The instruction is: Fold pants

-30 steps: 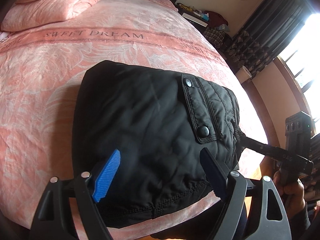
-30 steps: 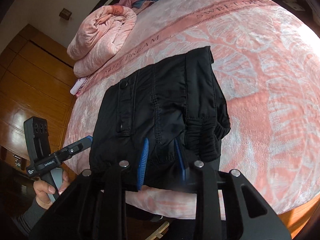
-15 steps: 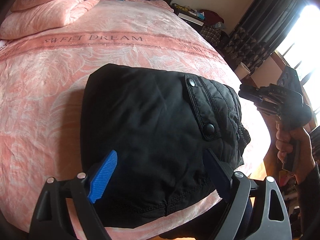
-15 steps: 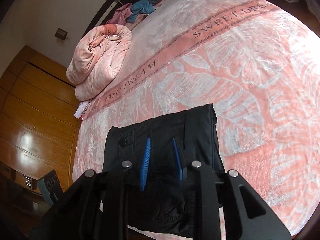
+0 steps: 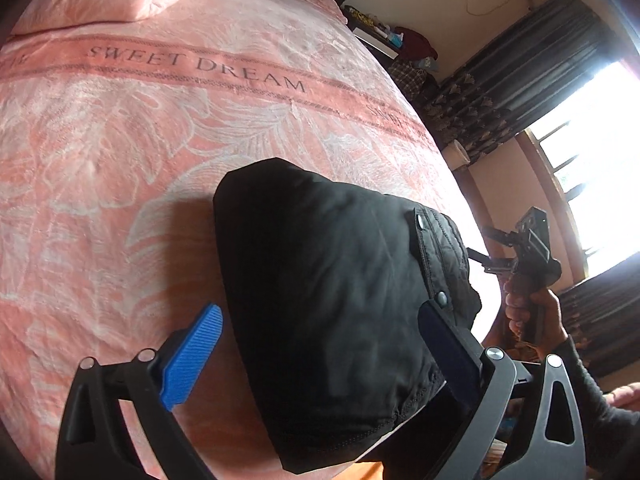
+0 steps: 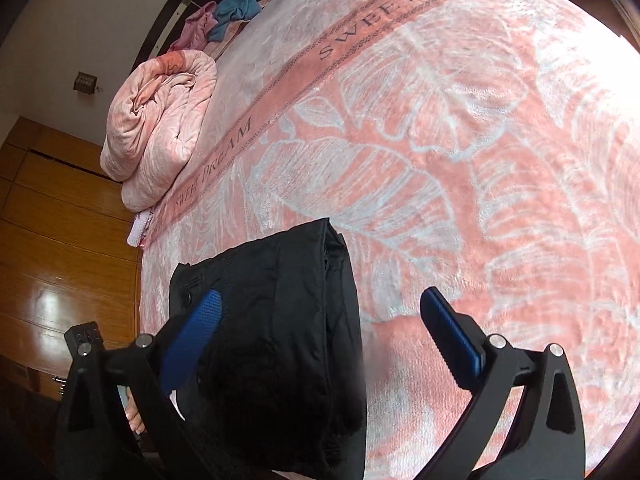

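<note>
The black padded pants (image 5: 328, 300) lie folded in a compact bundle near the front edge of the pink bed (image 5: 120, 152), pocket flap with snap buttons (image 5: 430, 256) on their right side. My left gripper (image 5: 320, 344) hovers over them with its jaws opening; one blue pad is above the blanket, the other above the bundle's right edge, neither pressing. In the right wrist view the pants (image 6: 272, 340) sit at lower left. My right gripper (image 6: 320, 320) has its jaws opening wide, nothing pinched between them. A hand holds that right gripper (image 5: 480, 242) just right of the bundle.
A rolled pink quilt (image 6: 160, 120) and loose clothes (image 6: 224, 16) lie at the head of the bed. Dark curtains (image 5: 500, 92) and a bright window are to the right, a wooden wardrobe (image 6: 60, 240) to the left. The bed edge runs just below the pants.
The right jaws were nearly shut on the pants' fabric and now stand wide apart, having let go. The left jaws widened further. Both grippers drew apart sideways; the bundle stays put.
</note>
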The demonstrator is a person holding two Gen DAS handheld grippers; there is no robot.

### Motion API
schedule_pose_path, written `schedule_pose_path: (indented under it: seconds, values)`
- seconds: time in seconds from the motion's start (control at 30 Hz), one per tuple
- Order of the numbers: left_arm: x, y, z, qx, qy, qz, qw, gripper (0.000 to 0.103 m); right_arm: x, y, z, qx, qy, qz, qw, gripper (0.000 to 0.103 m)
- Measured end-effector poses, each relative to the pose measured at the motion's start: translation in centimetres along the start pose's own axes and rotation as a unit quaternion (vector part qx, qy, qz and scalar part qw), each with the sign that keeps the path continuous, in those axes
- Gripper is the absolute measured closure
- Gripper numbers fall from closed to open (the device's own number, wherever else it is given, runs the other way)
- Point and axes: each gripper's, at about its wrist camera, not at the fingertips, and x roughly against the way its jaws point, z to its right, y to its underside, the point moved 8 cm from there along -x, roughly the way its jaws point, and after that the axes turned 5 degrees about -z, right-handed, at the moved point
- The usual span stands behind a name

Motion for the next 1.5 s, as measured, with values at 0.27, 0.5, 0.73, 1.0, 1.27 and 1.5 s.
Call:
schedule_pose_path:
  seconds: [0.27,0.5,0.73,1.0,1.27,1.5]
  values:
    - [-1.9,-0.6,-6.3,0.130,0.175,-0.049,0.9748,0.004,-0.2,3.8,2.3,-0.057,-0.092,-0.094,0.990,0.003]
    - [-4.5,0.5,-6.8,0.166,0.243,-0.083,0.9521,0.004,-3.8,6.0,1.5,-0.051,-0.104,-0.146,0.982,0.003]
    - [-7.9,1.2,-5.6,0.158,0.233,-0.125,0.9513,0.004,-5.3,6.0,0.8,-0.051,-0.116,-0.161,0.979,0.002]
    - [-10.4,1.4,-5.4,0.175,0.239,-0.130,0.9463,0.004,-6.1,5.9,0.2,-0.042,-0.134,-0.172,0.975,0.002]
    - [-11.7,0.9,-3.9,0.168,0.222,-0.132,0.9515,0.005,-7.9,5.9,-2.2,-0.019,-0.147,-0.195,0.970,0.002]
    - [-12.1,0.9,-3.5,0.164,0.178,-0.124,0.9623,0.039,-8.4,6.1,-3.1,0.011,-0.123,-0.162,0.979,0.021]
